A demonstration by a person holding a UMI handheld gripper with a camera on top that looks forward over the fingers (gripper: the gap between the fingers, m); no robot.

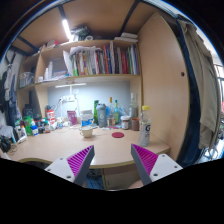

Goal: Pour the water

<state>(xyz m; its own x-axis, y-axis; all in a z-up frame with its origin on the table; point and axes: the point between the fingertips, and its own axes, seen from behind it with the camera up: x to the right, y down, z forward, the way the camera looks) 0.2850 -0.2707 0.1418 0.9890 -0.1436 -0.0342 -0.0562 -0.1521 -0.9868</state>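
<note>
Two-finger claw (114, 160) open, bottle (146, 126) beyond, right

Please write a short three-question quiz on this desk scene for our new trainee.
1. True or false: the gripper is shut on a bottle.
2. What fills the shelf above the desk?
A) books
B) plates
C) shoes
3. Where does the white-capped bottle stand, relative to the fingers?

Key:
1. False. The fingers are open and hold nothing.
2. A.
3. Beyond them, on the desk, slightly past the right finger and close to the wooden cabinet side.
</note>
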